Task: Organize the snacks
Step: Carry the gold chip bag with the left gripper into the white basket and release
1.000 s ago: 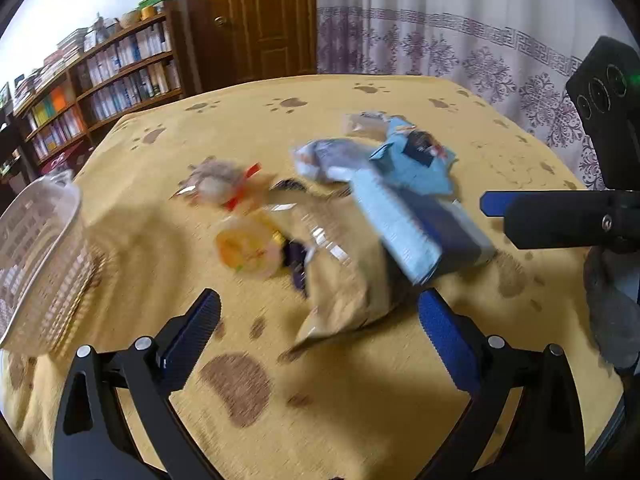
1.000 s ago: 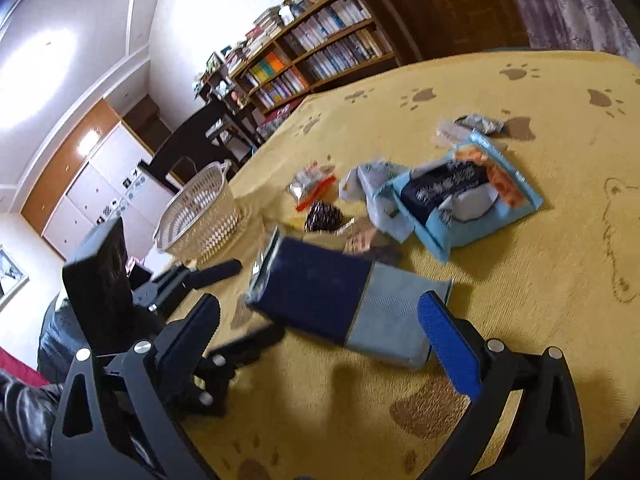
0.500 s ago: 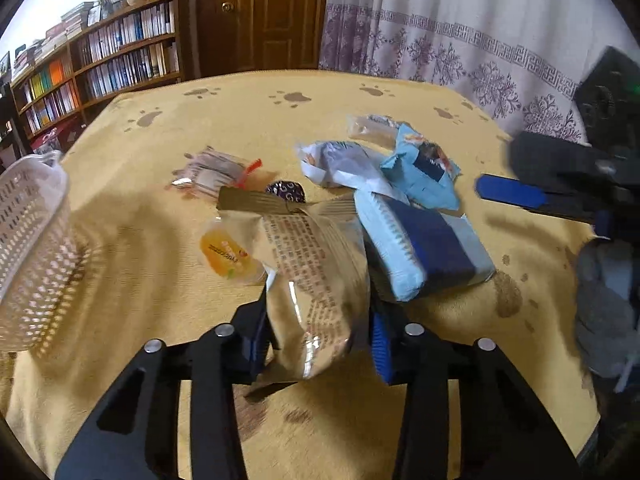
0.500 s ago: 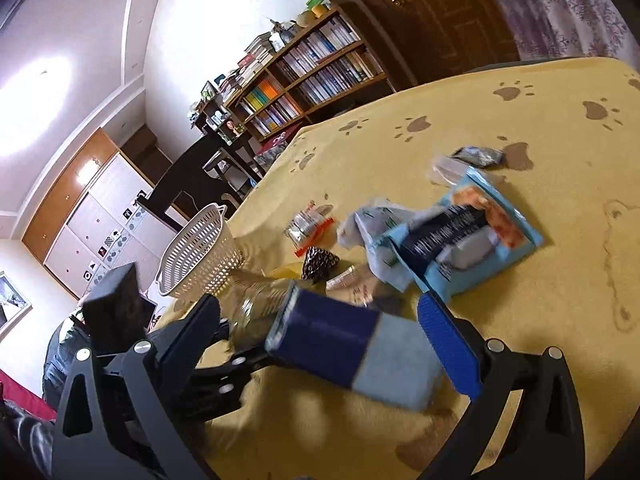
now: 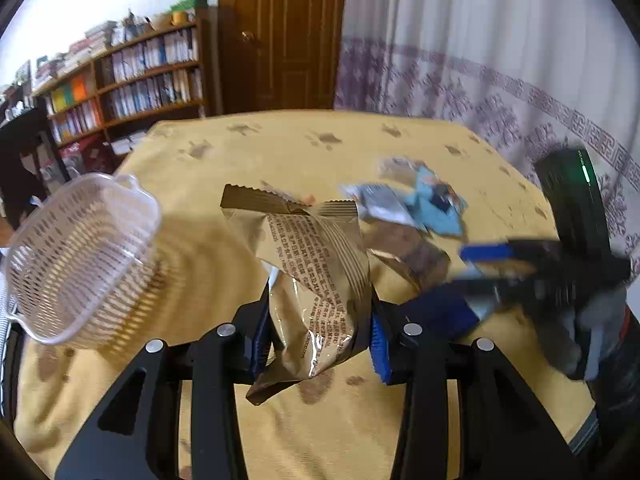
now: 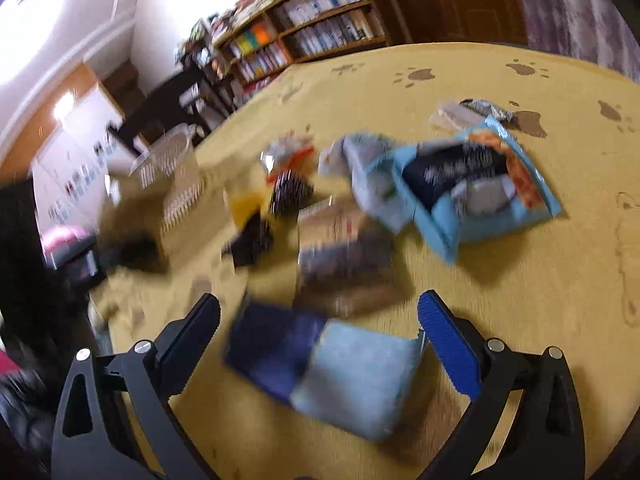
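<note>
Up close, the left tool (image 5: 318, 338) is clamped tight on a tan snack bag (image 5: 316, 280), which hangs lifted off the yellow bench (image 5: 280, 432) between the blue pads. That looks like the first item on its way. Just to its left sits the white basket (image 5: 80, 256), and from what shows through its mesh it seems empty, though the inside is only partly visible. So nothing appears sorted yet.

Over on the other side, the right tool (image 6: 320, 324) is spread wide with nothing in its grip, poised around a dark-blue and pale-blue packet (image 6: 324, 368) lying flat on the bench; blur makes contact hard to call.

Farther out, the pile waits: a shiny dark packet (image 6: 344, 268), a yellow pouch (image 6: 246, 206), a small dark sweet (image 6: 290, 192), a light-blue bag (image 6: 480, 184), a grey-white wrapper (image 6: 360, 168), and small packets (image 6: 468, 110) at the far edge. By my reckoning, nearly everything is left to do.
</note>
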Demonstrator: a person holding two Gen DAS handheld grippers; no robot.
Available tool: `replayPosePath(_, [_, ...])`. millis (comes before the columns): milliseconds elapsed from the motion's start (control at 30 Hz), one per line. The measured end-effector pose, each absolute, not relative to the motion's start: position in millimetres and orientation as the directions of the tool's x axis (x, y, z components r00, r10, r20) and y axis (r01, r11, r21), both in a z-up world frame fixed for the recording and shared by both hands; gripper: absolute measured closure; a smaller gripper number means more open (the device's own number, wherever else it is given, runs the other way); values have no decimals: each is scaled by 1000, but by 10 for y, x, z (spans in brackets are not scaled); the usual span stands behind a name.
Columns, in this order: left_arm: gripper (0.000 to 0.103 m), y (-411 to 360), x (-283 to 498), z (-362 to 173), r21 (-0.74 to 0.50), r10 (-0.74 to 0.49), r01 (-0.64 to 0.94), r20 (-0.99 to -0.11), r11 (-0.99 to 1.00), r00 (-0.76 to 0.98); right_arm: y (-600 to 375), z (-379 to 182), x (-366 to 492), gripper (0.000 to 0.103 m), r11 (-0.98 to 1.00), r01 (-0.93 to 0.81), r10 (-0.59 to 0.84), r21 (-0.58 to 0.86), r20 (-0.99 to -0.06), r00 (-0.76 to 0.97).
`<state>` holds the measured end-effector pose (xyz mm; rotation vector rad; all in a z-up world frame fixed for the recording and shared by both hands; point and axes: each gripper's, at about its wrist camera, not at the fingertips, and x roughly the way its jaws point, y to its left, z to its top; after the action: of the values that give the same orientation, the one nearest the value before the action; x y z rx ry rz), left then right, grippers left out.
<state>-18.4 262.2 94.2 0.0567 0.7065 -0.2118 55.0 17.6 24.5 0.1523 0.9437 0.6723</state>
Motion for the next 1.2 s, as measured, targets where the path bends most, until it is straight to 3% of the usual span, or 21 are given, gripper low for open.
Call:
replayPosePath(233, [62, 2970, -214, 1214, -15, -109, 125, -598, 992, 794, 244, 201, 112, 5, 773, -523, 581, 358, -730, 360])
replayPosePath(600, [62, 3705, -63, 1364, -44, 18, -53, -576, 998, 817, 735, 133, -2, 5, 843, -530, 386, 94, -791, 474])
replayPosePath(900, [61, 4340, 184, 1266, -51, 160, -238, -602, 970, 783, 817, 135, -9, 5, 867, -496, 340, 47, -785, 519])
replayPosePath(967, [50, 4390, 216, 1245, -42, 189, -269, -606, 962, 773, 805, 134, 0, 5, 876, -481, 330, 45, -783, 528])
replayPosePath(1000, [35, 4414, 205, 1250, -40, 205, -285, -600, 958, 773, 801, 133, 1, 5, 879, -476, 326, 44, -782, 531])
replayPosePath(1033, [28, 4425, 189, 1269, -37, 219, -296, -587, 954, 779, 791, 138, 1, 5, 883, -467, 321, 41, -779, 538])
replayPosePath(1067, [26, 4419, 171, 1279, -30, 227, -299, -579, 954, 783, 788, 138, -5, 5, 885, -464, 318, 39, -778, 542])
replayPosePath(1133, [11, 4388, 143, 1307, -12, 242, -300, -562, 954, 791, 782, 143, -13, 5, 888, -458, 311, 30, -774, 552])
replayPosePath(1200, [8, 4329, 118, 1325, 16, 264, -303, -540, 953, 800, 789, 143, -24, 5, 889, -457, 305, 21, -772, 557])
